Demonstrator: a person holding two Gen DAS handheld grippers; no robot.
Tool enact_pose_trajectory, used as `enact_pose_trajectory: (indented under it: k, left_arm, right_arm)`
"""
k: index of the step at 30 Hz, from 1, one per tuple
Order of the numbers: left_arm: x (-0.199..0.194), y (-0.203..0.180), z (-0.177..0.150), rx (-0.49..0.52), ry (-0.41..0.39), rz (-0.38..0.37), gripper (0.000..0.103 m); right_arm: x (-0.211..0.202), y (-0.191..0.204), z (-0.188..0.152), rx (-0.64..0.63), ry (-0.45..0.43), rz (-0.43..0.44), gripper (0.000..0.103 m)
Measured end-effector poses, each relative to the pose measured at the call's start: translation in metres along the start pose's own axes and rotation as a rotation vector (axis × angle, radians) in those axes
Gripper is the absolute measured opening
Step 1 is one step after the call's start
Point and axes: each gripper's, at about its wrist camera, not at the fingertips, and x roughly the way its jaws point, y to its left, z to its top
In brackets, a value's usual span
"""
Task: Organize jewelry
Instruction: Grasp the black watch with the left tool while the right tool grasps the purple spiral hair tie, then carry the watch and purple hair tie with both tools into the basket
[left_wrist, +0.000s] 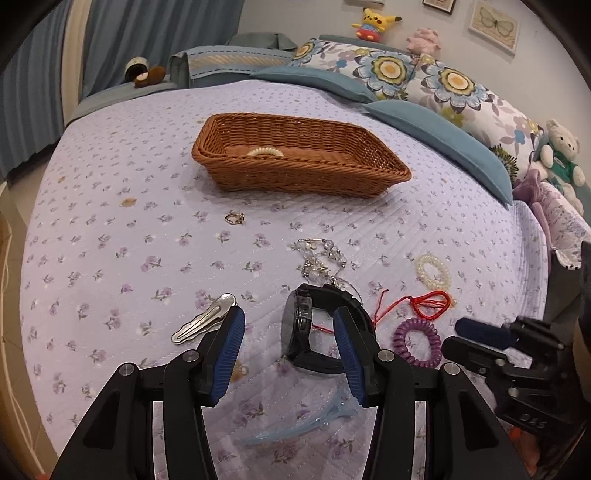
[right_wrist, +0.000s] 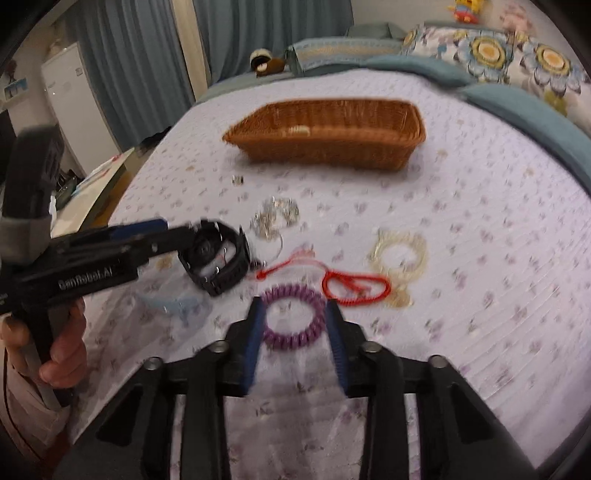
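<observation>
A brown wicker basket (left_wrist: 295, 158) sits on the bed and holds a pale beaded bracelet (left_wrist: 264, 151); the basket also shows in the right wrist view (right_wrist: 328, 136). My left gripper (left_wrist: 288, 325) is open with its jaws around a black watch (left_wrist: 299, 325), which also shows in the right wrist view (right_wrist: 218, 258). My right gripper (right_wrist: 293, 319) is open with its jaws on either side of a purple coil hair tie (right_wrist: 291, 317), also seen in the left wrist view (left_wrist: 417, 341).
On the floral bedspread lie a silver hair clip (left_wrist: 203, 323), a gold ring (left_wrist: 234, 218), a crystal necklace (left_wrist: 321, 258), a pearl bracelet (left_wrist: 433, 271), a red cord (left_wrist: 428, 302) and a light blue claw clip (left_wrist: 306, 424). Pillows (left_wrist: 424, 74) line the far side.
</observation>
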Motion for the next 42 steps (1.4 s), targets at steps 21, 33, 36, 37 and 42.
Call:
enact_pose_trajectory:
  k: [21,33,36,37,42]
  left_arm:
    - [0.036,-0.010,-0.001,0.014,0.098,0.048,0.015]
    - [0.021,-0.008,0.000,0.012,0.035,0.033,0.015]
    - [0.015,-0.007,0.003,0.006,0.014,0.029,0.015]
    - [0.014,-0.006,0.004,0.004,0.010,0.030,0.015]
    - [0.002,-0.001,0.014,-0.018,-0.022,0.020,0.015]
  right_arm:
    - [0.035,0.004,0.007,-0.019,0.073,-0.069,0.014]
    - [0.025,0.009,0.007,-0.027,0.028,-0.039,0.013]
    - [0.019,0.011,0.009,-0.025,0.004,-0.022,0.013]
    - [0.016,0.011,0.010,-0.024,-0.009,-0.016,0.013]
    - [-0.001,0.012,0.019,-0.016,-0.079,-0.003,0.013]
